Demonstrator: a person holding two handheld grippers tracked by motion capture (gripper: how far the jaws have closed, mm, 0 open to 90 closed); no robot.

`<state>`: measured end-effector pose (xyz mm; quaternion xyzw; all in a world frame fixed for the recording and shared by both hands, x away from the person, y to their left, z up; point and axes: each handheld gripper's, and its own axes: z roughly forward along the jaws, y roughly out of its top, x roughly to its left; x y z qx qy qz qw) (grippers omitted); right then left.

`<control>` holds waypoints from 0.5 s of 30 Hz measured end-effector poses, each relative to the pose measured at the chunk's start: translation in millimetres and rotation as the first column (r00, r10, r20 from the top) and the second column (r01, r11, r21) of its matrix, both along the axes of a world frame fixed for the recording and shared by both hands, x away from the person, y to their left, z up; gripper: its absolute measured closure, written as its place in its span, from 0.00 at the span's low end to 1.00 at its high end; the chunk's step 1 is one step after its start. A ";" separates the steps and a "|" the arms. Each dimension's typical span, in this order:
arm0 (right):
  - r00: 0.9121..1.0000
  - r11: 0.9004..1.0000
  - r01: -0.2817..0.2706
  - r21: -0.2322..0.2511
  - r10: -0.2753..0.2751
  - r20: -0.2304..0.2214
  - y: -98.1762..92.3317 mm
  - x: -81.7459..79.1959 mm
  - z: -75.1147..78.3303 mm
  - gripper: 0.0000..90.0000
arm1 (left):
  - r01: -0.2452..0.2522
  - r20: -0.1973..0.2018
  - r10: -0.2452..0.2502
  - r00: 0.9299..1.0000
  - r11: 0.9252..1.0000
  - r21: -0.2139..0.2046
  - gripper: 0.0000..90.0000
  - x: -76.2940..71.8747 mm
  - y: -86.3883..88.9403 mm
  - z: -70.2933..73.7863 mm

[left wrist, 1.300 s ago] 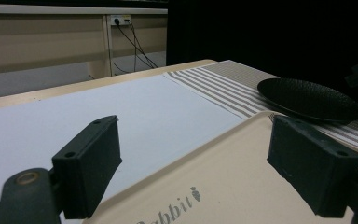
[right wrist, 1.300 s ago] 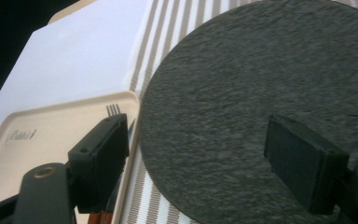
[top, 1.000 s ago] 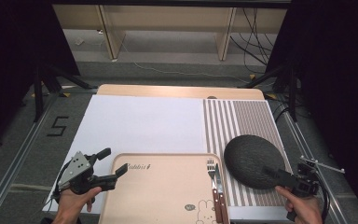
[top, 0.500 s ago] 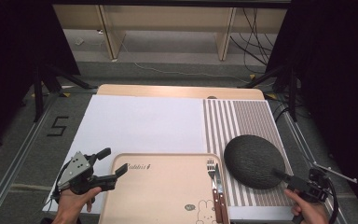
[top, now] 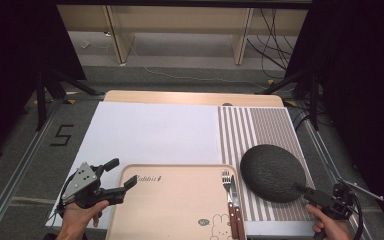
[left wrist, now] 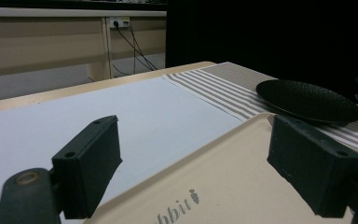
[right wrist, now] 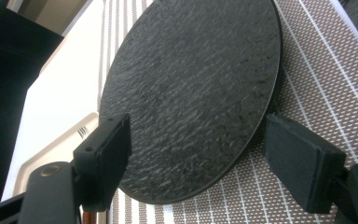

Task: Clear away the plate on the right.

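A round black textured plate (top: 272, 172) lies flat on the brown-and-white striped mat (top: 260, 125) at the right. My right gripper (top: 316, 196) stands open just off the plate's near right rim. In the right gripper view the plate (right wrist: 191, 84) spreads out ahead and its near rim lies between the spread jaws without touching them. A beige tray (top: 175, 205) sits at the near middle, with a fork (top: 227, 192) and a knife (top: 236, 202) on its right side. My left gripper (top: 121, 173) is open at the tray's near left corner (left wrist: 242, 186), holding nothing.
A white sheet (top: 155, 130) covers the left and middle of the wooden table (top: 180, 96). Dark stands and cables sit on the floor around the table. The person's hands come in at the bottom corners.
My right gripper has come off the plate's rim and drawn back toward the near right corner. The plate has settled on the mat. The left gripper has stayed put.
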<state>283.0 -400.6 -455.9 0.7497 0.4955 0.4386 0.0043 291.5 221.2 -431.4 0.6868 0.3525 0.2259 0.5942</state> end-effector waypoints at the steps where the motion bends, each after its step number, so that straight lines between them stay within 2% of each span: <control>1: 1.000 1.000 -0.008 -0.007 0.008 -0.003 -0.9 -0.3 -0.8 0.27 | 0.000 0.000 0.000 1.000 1.000 0.000 0.18 0.1 0.0 -0.1; 6: 0.999 0.999 0.027 0.026 -0.026 -0.031 -2.5 0.3 -4.2 0.27 | 0.003 0.002 -0.003 1.000 1.000 0.002 0.18 0.4 0.0 -0.1; 7: 0.999 0.999 0.027 0.047 -0.025 -0.038 -3.1 0.3 -4.6 0.27 | 0.004 0.000 -0.004 1.000 1.000 0.000 0.18 0.4 -0.2 -0.1; 8: 0.999 0.999 0.032 0.039 -0.031 -0.031 -3.3 0.8 -6.0 0.28 | 0.005 0.001 -0.005 1.000 1.000 0.002 0.18 0.5 -0.2 -0.1; 10: 0.998 0.998 0.041 0.056 -0.038 -0.050 -3.3 1.7 -7.0 0.28 | 0.006 0.002 -0.006 1.000 1.000 0.003 0.18 0.5 -0.2 -0.2; 11: 0.998 0.998 0.025 0.050 -0.022 -0.058 -4.6 0.7 -8.8 0.28 | 0.006 0.003 -0.006 1.000 1.000 0.005 0.18 0.5 -0.1 -0.1; 13: 0.999 0.999 0.014 0.043 -0.012 -0.045 -5.8 0.9 -10.6 0.28 | 0.007 0.003 -0.007 1.000 1.000 0.004 0.18 0.6 -0.2 -0.1; 14: 0.998 0.998 0.026 0.058 -0.022 -0.057 -5.0 1.0 -10.1 0.29 | 0.008 0.003 -0.008 1.000 1.000 0.004 0.18 0.6 -0.2 -0.1; 15: 0.998 0.999 0.021 0.049 -0.018 -0.054 -5.4 1.3 -11.1 0.29 | 0.008 0.003 -0.008 1.000 1.000 0.004 0.18 0.6 -0.2 -0.2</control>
